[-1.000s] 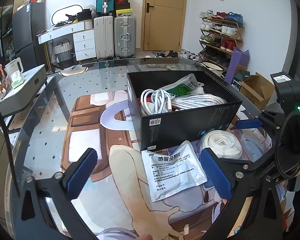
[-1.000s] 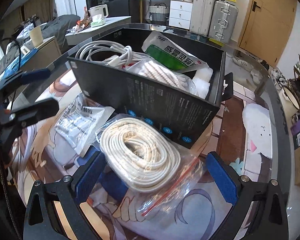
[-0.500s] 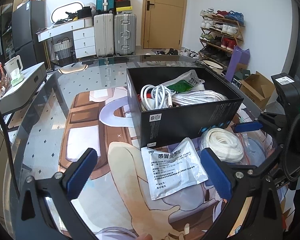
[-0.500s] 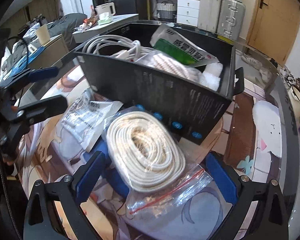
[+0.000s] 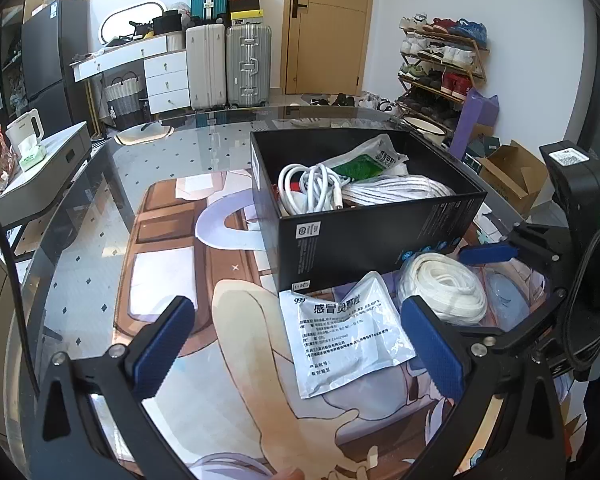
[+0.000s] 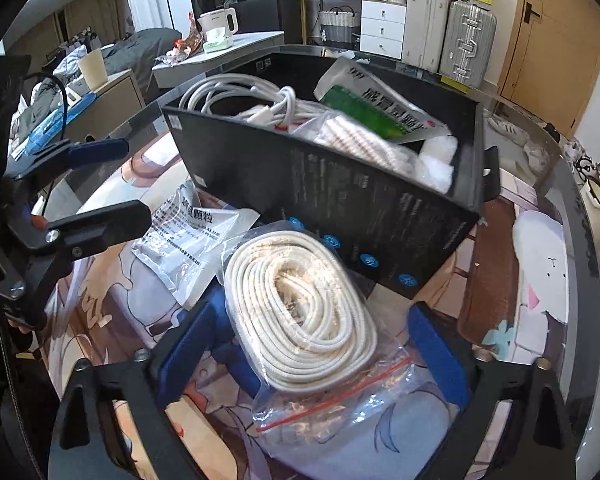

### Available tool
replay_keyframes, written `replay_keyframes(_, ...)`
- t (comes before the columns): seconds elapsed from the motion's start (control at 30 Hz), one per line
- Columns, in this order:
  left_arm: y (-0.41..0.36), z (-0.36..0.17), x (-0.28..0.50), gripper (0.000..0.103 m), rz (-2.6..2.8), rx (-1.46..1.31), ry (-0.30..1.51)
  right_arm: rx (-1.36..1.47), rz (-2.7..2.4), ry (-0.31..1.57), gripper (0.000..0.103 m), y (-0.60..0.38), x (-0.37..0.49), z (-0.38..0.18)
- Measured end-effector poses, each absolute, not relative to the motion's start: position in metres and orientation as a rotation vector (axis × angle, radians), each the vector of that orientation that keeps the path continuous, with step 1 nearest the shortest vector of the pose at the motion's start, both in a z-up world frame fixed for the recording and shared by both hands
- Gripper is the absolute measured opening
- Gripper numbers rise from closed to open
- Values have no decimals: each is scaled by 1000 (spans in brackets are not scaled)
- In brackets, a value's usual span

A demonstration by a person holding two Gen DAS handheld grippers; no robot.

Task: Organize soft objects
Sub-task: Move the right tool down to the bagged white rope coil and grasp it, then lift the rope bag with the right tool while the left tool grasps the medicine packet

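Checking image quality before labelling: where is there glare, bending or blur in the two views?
Left wrist view: strong fisheye bending at the edges, room reflections on the glass table, sharp centre. Right wrist view: glare on the plastic bag of rope, the black box slightly soft.

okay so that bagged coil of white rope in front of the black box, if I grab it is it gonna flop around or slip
Probably floppy: the bagged rope coil is a loose winding of soft cord, so it may sag unevenly. Likely slippery too, since the clear zip bag is glossy and wrinkled. The right gripper is closing around it, fingers not yet pressing, so they may pinch loose plastic first.
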State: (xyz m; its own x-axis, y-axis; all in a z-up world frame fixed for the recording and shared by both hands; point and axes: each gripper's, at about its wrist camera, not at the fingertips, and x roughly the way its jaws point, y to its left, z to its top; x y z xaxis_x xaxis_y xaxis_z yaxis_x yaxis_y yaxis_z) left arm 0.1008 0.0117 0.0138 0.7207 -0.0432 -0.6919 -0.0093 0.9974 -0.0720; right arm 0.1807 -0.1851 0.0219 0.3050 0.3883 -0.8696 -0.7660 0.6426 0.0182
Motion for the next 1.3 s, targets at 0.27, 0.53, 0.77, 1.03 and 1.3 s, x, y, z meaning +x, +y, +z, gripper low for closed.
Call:
replay_keyframes(0.27,11,12,101,103,-22,-73,774,-454,811,981,74,-183,176,23)
replay_keyframes(0.53,4,10,104,103,-33,-59,793,-480,823,964,48,-190,166,31)
replay_keyframes(0.77,-1,5,108,103,-37,-53,824,-480,830,923,44,-199,159,46)
replay_keyframes(1.03,-5,1,115,103,-51,-75,860,-466,825,869,44,-210,151,68)
replay_keyframes(1.3,-17,-9,123,103,-44,-62,909,-428,825,811,44,-221,146,92)
